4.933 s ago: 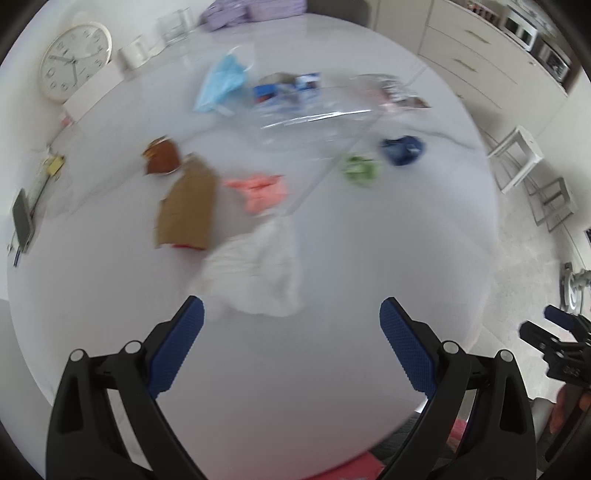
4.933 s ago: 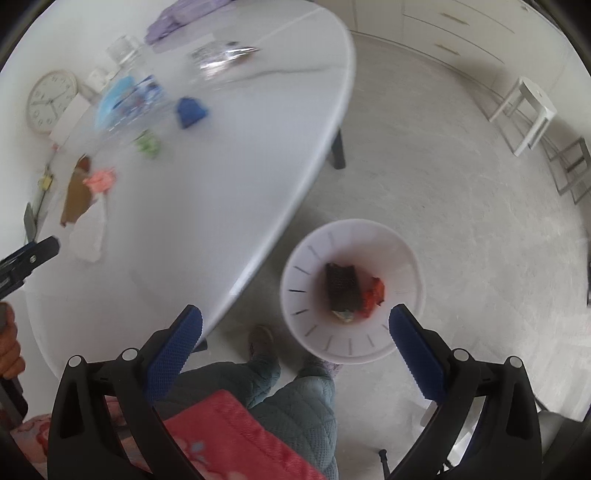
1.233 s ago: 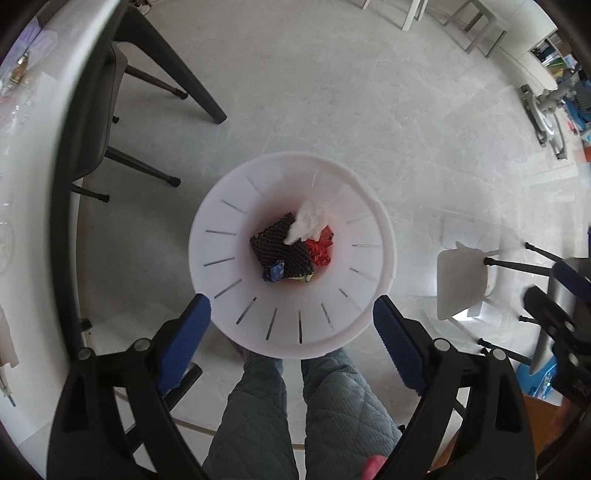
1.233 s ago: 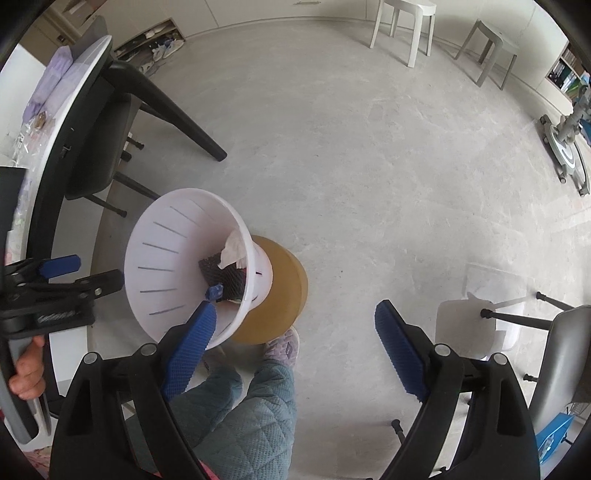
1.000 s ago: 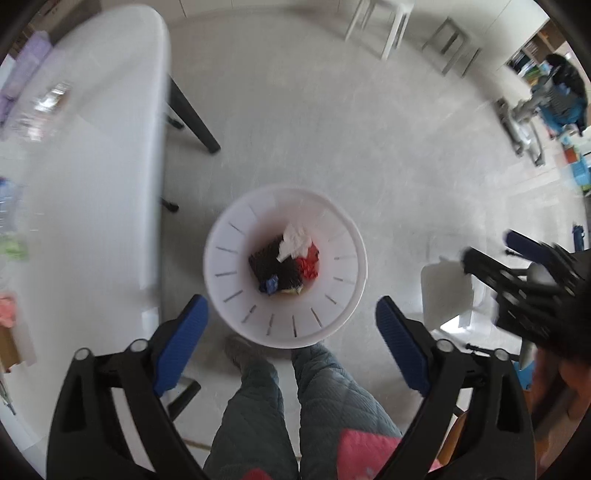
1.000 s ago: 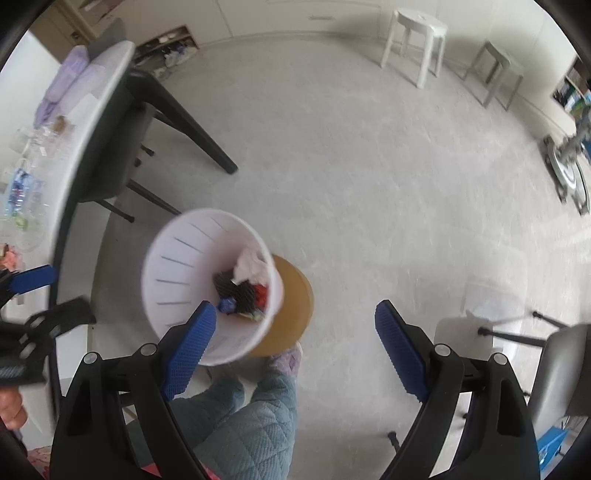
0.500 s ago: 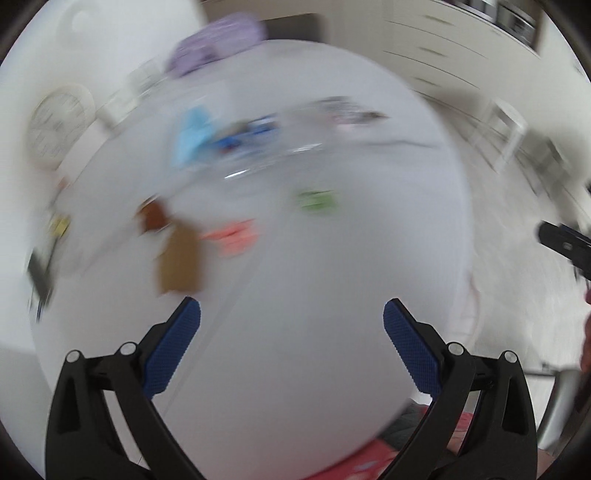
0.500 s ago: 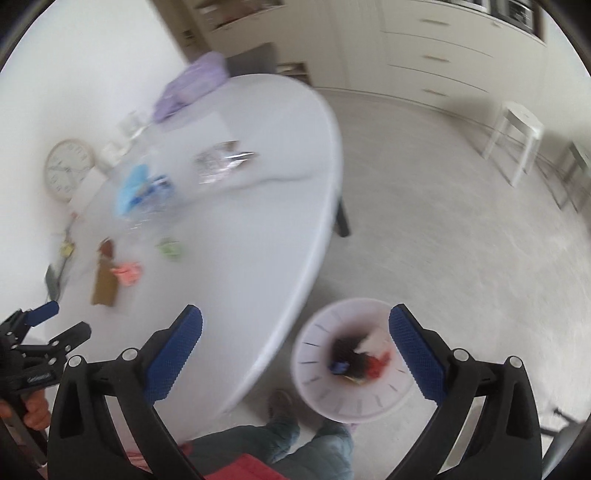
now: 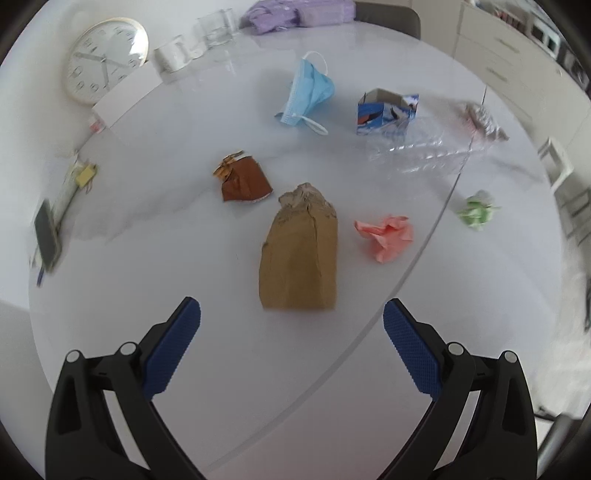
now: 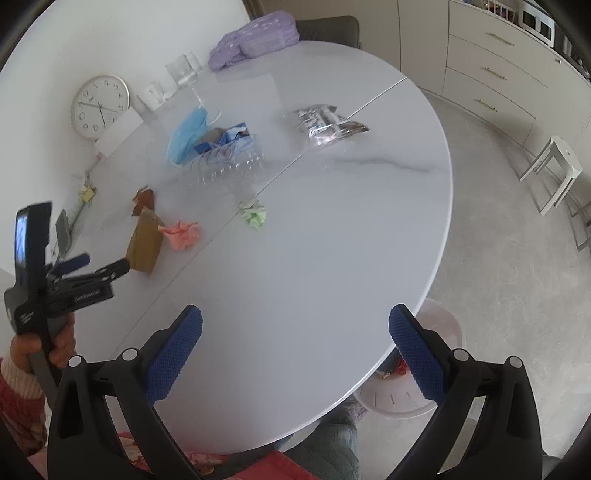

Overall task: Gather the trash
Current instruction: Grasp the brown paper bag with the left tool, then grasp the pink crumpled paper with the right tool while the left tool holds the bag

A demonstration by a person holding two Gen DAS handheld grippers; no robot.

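**A home dining area beside the kitchen**

A white oval table [image 10: 332, 258] with a marble-like top stands on a pale grey floor [image 10: 498, 277]. Cream cabinets with drawers and metal handles [image 10: 495, 77] line the far wall, and a small white stool [image 10: 557, 162] sits near them. A round wall clock [image 9: 105, 61] leans on the table against the wall, beside drinking glasses [image 9: 218, 27]. A dark dining chair [image 10: 328, 27] is tucked in at the far side.

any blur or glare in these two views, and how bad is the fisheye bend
Left wrist view: brown paper bag fairly sharp, right edge smeared around the green paper ball; window glare on the table by the clock. Right wrist view: mostly sharp, table rim bowed by the fisheye.
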